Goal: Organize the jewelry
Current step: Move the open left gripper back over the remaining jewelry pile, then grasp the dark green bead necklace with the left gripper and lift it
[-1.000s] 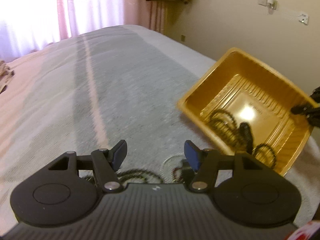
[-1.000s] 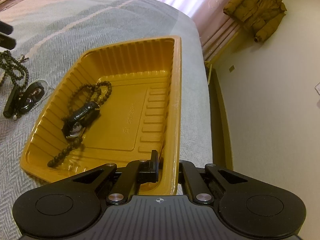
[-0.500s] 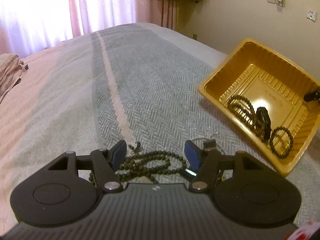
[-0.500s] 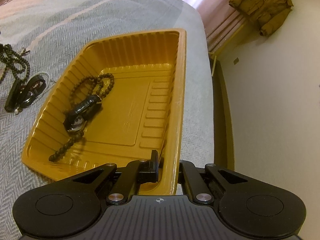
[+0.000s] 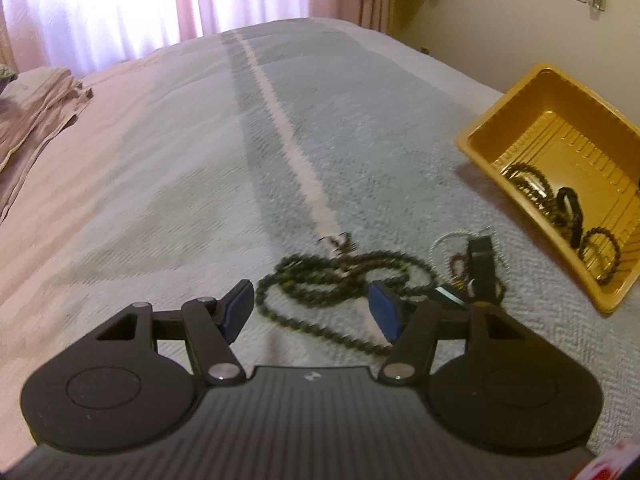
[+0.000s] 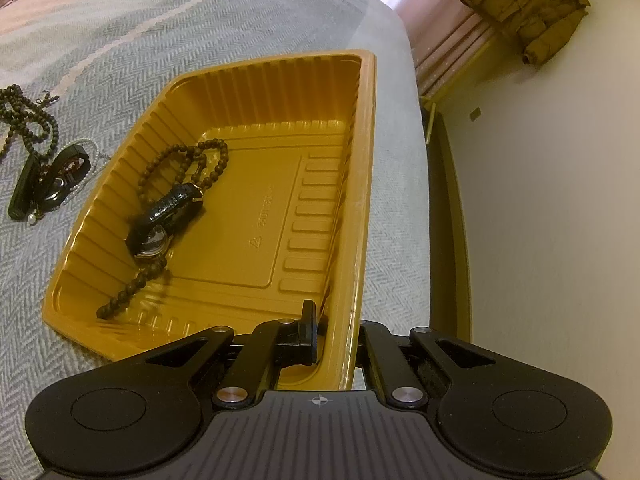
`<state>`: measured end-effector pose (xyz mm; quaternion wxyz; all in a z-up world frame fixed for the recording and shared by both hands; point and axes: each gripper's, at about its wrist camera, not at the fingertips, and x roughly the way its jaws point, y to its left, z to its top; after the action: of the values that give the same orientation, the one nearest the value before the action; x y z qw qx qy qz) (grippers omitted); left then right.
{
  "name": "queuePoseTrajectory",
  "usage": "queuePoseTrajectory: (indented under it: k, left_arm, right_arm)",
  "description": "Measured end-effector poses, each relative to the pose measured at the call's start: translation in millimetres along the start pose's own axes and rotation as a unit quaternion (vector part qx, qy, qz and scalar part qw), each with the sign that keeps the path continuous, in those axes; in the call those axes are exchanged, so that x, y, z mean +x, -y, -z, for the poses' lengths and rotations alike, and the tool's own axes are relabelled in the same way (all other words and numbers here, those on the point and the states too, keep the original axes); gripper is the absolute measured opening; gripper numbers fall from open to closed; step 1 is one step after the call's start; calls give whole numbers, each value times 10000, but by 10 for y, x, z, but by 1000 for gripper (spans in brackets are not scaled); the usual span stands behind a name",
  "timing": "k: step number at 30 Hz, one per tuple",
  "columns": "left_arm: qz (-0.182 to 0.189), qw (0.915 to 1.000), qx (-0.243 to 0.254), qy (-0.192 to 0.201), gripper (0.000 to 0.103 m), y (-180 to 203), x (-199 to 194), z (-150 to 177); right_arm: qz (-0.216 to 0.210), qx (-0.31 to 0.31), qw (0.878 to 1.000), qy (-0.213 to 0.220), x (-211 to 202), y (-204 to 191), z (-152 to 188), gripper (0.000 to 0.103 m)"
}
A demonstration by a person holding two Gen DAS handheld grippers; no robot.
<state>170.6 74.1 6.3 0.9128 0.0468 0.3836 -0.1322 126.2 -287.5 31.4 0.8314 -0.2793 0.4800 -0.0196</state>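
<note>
A yellow plastic tray (image 6: 364,184) sits on a grey bed and shows at the right of the left wrist view (image 5: 500,120). It holds a brown bead string (image 6: 176,160) and a black watch (image 6: 168,216). My right gripper (image 6: 336,332) is shut on the tray's near rim. A long dark bead necklace (image 5: 320,284) lies on the bedspread in front of my left gripper (image 5: 310,308), which is open and empty just above it. Beside the necklace lie a black watch (image 5: 482,268) and a thin silver chain (image 5: 448,238).
The grey herringbone bedspread (image 5: 340,120) has a pale stripe (image 5: 288,140) running away from me. Folded pink cloth (image 5: 36,108) lies at the far left. A wall and a floor gap lie past the bed's right edge (image 6: 444,184). A mustard jacket (image 6: 528,8) hangs by the curtains.
My left gripper has pulled back and turned left, so the necklace now lies further ahead and the tray sits further right. The right gripper has kept its hold on the tray rim.
</note>
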Motion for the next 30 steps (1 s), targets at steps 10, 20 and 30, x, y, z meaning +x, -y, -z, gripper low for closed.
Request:
queuePoseTrajectory:
  k: [10, 20, 30]
  left_arm:
    - [361, 9971, 653, -139, 41, 308, 158, 169]
    - [-276, 9994, -185, -121, 37, -192, 345, 160]
    - [-232, 9973, -514, -465, 6, -276, 609, 102]
  right_arm:
    - [-12, 19, 10000, 18, -9, 10, 9, 4]
    - [-7, 31, 10000, 34, -11, 10, 13, 4]
    - [24, 13, 10000, 34, -7, 9, 3, 4]
